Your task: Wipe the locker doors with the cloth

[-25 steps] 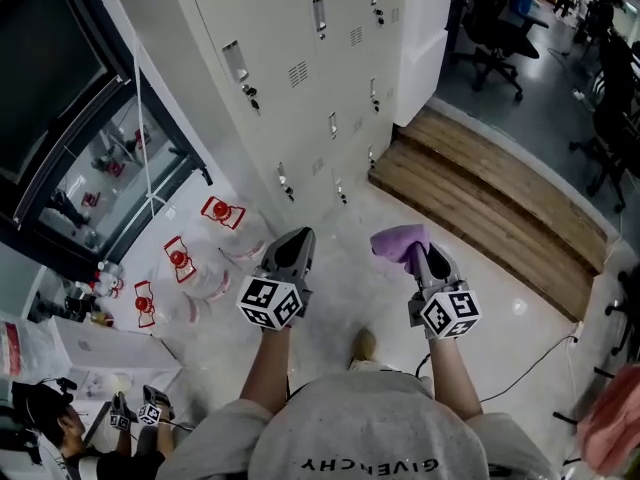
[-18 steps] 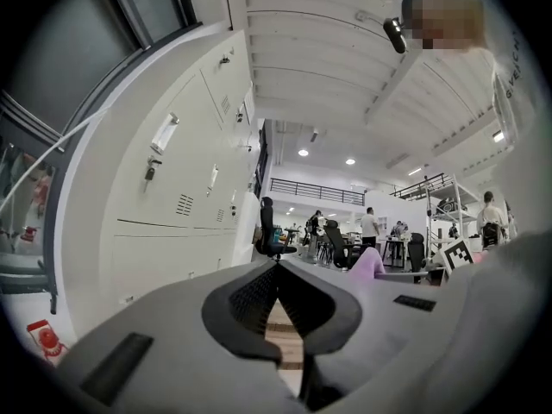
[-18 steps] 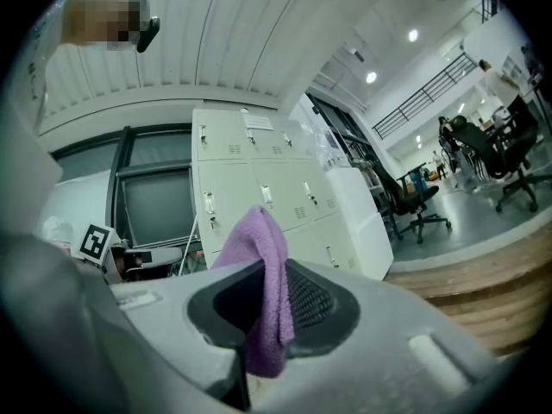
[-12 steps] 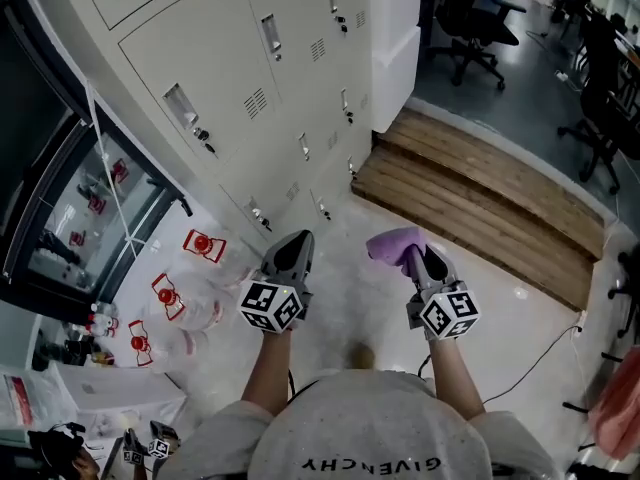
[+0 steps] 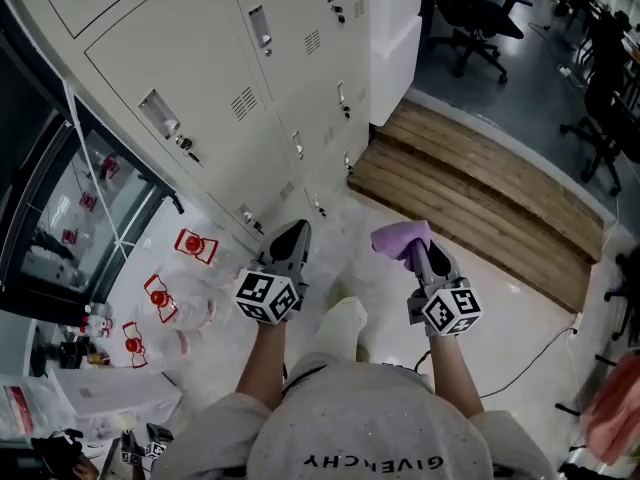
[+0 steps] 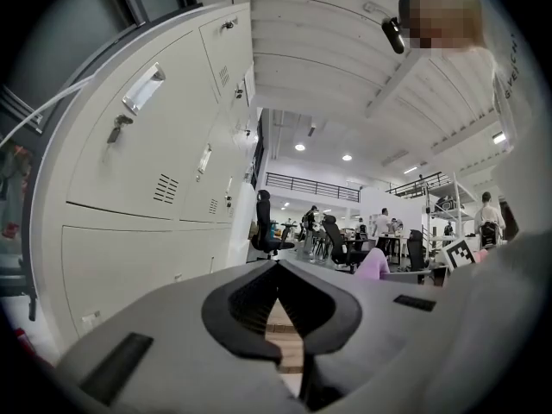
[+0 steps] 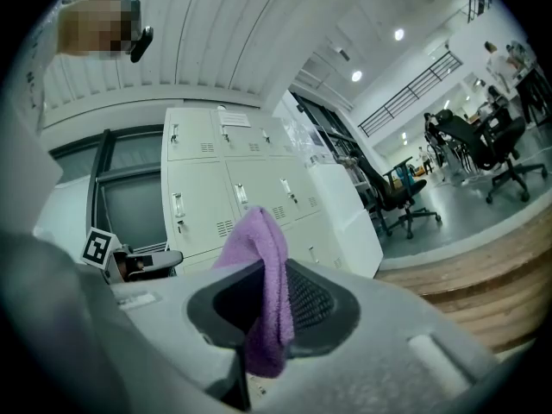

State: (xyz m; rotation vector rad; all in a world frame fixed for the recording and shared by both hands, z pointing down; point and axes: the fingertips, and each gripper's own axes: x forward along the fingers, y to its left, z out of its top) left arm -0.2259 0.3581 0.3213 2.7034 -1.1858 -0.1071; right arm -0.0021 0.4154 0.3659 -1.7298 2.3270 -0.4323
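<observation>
The person stands on the pale floor [image 5: 520, 298] facing a bank of cream lockers [image 5: 200, 78], with a gripper in each hand held out at waist height. The right gripper [image 5: 420, 255] has its jaws clenched on the purple cloth [image 5: 400, 238]. The cloth stands up in a soft fold above the jaws and hangs down between them, as the right gripper view shows plainly. It is off the floor and clear of the locker doors, not touching any of them. It is nearest the lowest row, at the end of the bank beside the wooden step [image 5: 480, 198].

The left gripper [image 5: 290, 240] is level with the right one and apart from it. Its jaws are pressed together at the tips with nothing between them.

Clear plastic bags with red marks [image 5: 165, 293] lie on the floor at the foot of the lockers, to the left. Black office chairs [image 5: 480, 18] stand beyond the step.
</observation>
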